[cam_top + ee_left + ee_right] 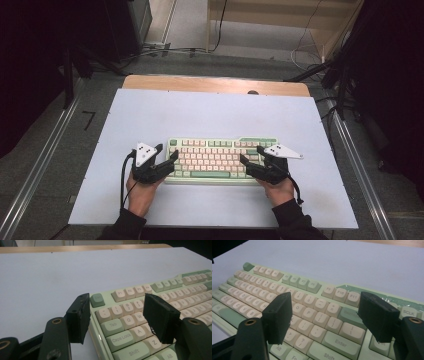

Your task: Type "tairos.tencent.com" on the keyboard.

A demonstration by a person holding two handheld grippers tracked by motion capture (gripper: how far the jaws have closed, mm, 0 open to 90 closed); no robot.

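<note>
On the desk (pixel 210 115), a mint-green and cream keyboard (pixel 215 159) is lying lengthwise between the two hands, and each gripper is working at one of its ends.

Starting at the left, the left gripper (pixel 170 161) is reaching in from the keyboard's left end. In the left gripper view, its fingers (pixel 79 317) are standing apart, with nothing pressed between their pads. The left finger is hanging outside the keyboard, just beside the left edge near the Esc key (pixel 97 300). The right finger is hovering over the letter keys around W and Z. So the keyboard's upper-left corner, from Tab (pixel 113 326) down to Caps Lock, is sitting in the gap between them. Whether either finger is touching the keys cannot be told.

Moving right, the right gripper (pixel 248 160) is reaching in from the keyboard's right end. In the right gripper view, its fingers (pixel 279 317) are also standing wide apart and are clamping nothing. The left finger is hovering over the letter keys near O and L. The right finger is hanging over the column by the SCLK key (pixel 409 312). The Enter key (pixel 340 341), the Backspace key and the punctuation keys are lying in the gap between them.

The person's hands, in dark sleeves, are holding both grippers from the near side of the desk.
</note>
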